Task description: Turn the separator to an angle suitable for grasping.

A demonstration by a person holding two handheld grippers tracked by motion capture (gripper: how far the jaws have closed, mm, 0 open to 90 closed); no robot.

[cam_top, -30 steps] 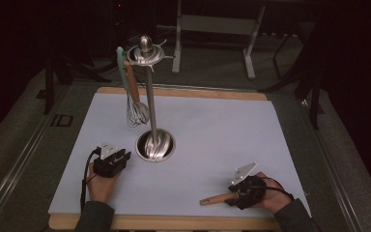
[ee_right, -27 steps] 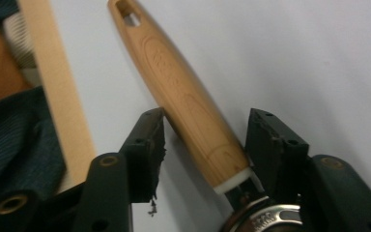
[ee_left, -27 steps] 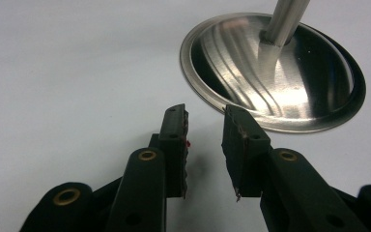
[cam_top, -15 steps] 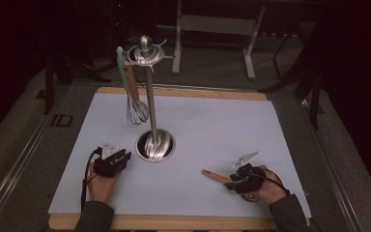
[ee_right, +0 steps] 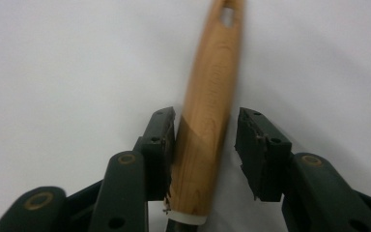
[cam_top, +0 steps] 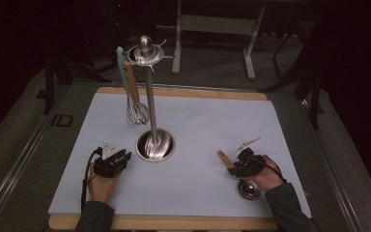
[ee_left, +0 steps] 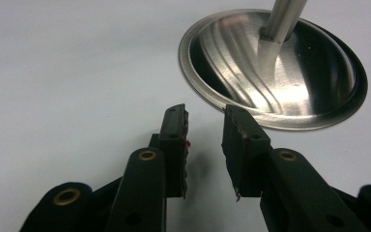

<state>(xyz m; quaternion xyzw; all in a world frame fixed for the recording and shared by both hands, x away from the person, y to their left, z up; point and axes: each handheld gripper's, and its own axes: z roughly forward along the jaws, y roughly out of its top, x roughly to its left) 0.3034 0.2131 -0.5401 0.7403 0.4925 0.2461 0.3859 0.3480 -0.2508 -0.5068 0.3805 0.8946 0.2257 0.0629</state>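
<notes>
A steel utensil stand [cam_top: 148, 96] rises from its round dished base [cam_top: 155, 145] [ee_left: 275, 72] mid-table. A wire whisk [cam_top: 136, 113] with a wooden handle hangs from its top ring beside a pale green handle [cam_top: 121, 65]. My left gripper [cam_top: 118, 157] [ee_left: 205, 113] rests open and empty just short of the base's rim. My right gripper [cam_top: 235, 164] [ee_right: 205, 116] straddles the wooden handle [cam_top: 224, 158] [ee_right: 207, 125] of a ladle. Its jaws have just been closing. The handle touches one pad, with a thin gap at the other. The ladle's metal bowl [cam_top: 248, 189] lies by that wrist.
A pale sheet [cam_top: 212, 121] covers a wooden board [cam_top: 174, 223] on the table. Dark floor and the legs of a metal frame [cam_top: 212, 38] lie beyond the far edge. A raised rail [cam_top: 19, 164] runs along the left side.
The right hand has moved up and back from the front edge, and the ladle handle has swung from pointing left to pointing up-left. The ladle's bowl now shows. The left hand stayed still.
</notes>
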